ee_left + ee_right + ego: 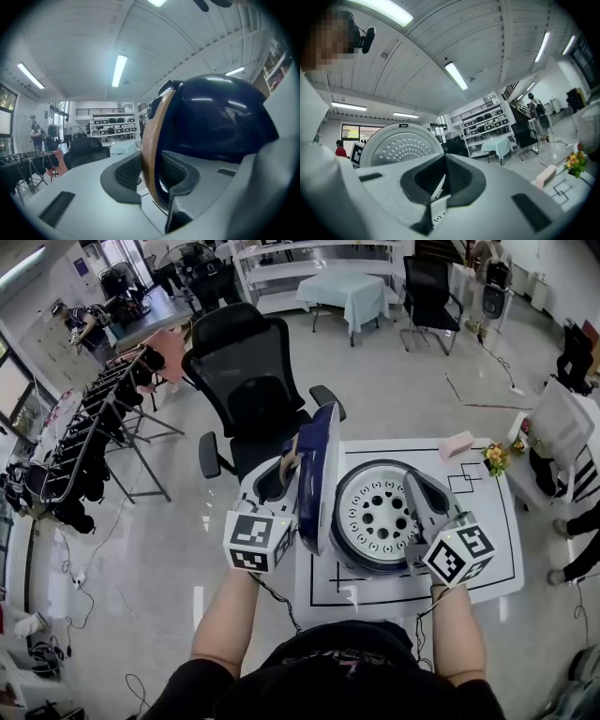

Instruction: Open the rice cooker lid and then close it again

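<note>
Here, left tool (151,172) clamped on upright dark-blue, tan-rimmed rice cooker lid (220,117); right tool (440,182) clenched shut, empty.

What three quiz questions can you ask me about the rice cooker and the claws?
1. True or false: the rice cooker lid stands open.
2. What is between the left claw's jaws? A) the lid's rim B) the flowers C) nothing
3. Fill in: the right claw is shut and holds ____.

Key: 1 true; 2 A; 3 nothing.
</note>
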The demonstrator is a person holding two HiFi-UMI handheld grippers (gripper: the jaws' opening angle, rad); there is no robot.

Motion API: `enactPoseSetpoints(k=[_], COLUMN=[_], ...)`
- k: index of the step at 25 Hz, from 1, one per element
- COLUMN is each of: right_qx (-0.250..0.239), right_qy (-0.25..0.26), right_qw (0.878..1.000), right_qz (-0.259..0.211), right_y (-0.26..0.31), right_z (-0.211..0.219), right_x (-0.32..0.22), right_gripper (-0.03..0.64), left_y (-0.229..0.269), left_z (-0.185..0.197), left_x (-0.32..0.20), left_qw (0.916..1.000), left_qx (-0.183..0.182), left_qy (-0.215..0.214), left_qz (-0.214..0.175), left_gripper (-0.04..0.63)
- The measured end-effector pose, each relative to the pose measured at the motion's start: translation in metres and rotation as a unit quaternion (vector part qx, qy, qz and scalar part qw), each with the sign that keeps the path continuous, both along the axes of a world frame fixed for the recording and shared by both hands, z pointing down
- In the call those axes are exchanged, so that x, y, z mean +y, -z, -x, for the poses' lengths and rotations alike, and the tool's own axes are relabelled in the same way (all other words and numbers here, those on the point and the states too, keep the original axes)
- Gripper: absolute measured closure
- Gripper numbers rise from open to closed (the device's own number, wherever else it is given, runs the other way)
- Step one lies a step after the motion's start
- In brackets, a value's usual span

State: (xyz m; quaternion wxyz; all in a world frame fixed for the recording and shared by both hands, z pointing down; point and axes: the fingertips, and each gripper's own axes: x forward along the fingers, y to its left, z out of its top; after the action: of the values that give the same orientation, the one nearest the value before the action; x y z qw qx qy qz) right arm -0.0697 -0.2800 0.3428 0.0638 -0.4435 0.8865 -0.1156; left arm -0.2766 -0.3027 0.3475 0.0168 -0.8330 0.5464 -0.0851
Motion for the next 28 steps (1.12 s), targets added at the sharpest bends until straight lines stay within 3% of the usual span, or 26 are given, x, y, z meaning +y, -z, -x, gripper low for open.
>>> enactPoseSetpoints(k=[4,14,18,28], right_qx=[0.004,0.007,0.006,0.003], right_qy=[0.005,0.020,0.033,0.107], right_qw=[1.000,1.000,0.999,0.994], right_qz=[0.002,0.006,0.004,-0.005], right_y=[0.000,-0.005,-0.001,0.006], right_z=[0.009,0.019,0.018,0.015], right_x=[0.001,0.006,0.014,0.053], right_gripper=[0.615,0.615,0.615,0.615], left_y=[-0.003,-0.003,-0.003,-0.004], left_z=[0.010,0.012,0.017,0.035], left_x=[0.001,0.009,0.025,0.098], left_qw=[0.9996,0.9999,0.9993,0.9910], left_qx=[0.025,0.005,-0.002,0.016], left_qy=[0.001,0.014,0.036,0.133], left_qz=[0.009,-0.007,-0.008,0.002], left_gripper=[0.485,0.477,0.468,0.361])
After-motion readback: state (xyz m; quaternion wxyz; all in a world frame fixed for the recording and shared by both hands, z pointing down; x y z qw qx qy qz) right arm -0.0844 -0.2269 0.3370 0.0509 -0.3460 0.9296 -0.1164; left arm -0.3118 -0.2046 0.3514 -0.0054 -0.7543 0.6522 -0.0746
